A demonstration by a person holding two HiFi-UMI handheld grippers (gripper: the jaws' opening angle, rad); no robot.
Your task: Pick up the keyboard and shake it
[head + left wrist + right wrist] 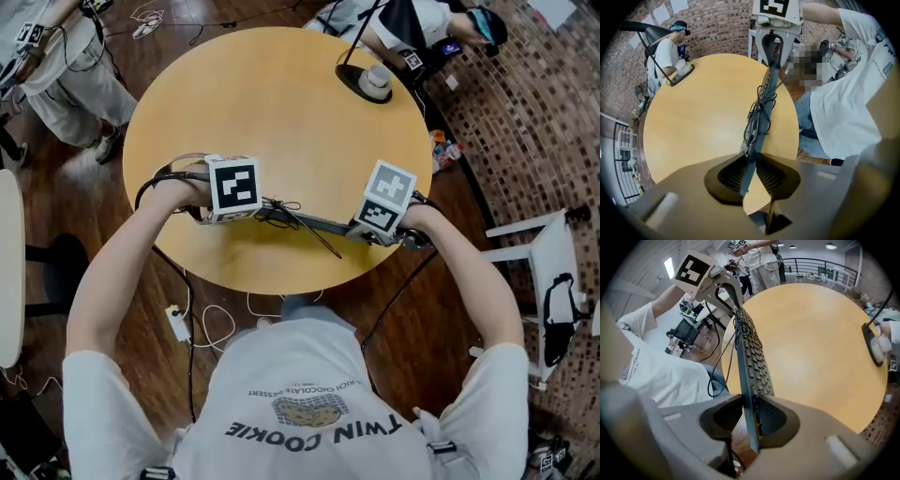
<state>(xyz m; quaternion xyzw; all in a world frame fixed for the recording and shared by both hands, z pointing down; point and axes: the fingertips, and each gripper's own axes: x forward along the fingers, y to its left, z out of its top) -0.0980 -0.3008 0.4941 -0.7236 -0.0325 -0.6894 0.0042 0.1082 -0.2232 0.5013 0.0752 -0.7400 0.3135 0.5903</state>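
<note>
A slim dark keyboard (302, 223) hangs on its long edge above the near rim of the round wooden table (281, 103). Its cable is bundled in a knot (284, 207) against it. My left gripper (255, 215) is shut on the keyboard's left end, and my right gripper (367, 234) is shut on its right end. In the left gripper view the keyboard (765, 91) runs away from my left gripper (750, 174), whose pads press on both its faces. In the right gripper view the keys (753, 359) face right and my right gripper (752, 422) clamps the near end.
A black stand base with a white object (367, 82) sits at the table's far right edge. People stand or sit beyond the table at top left (56, 66) and top right (422, 28). A white chair (553, 272) is on the right, and a power strip with cables (178, 323) lies on the floor.
</note>
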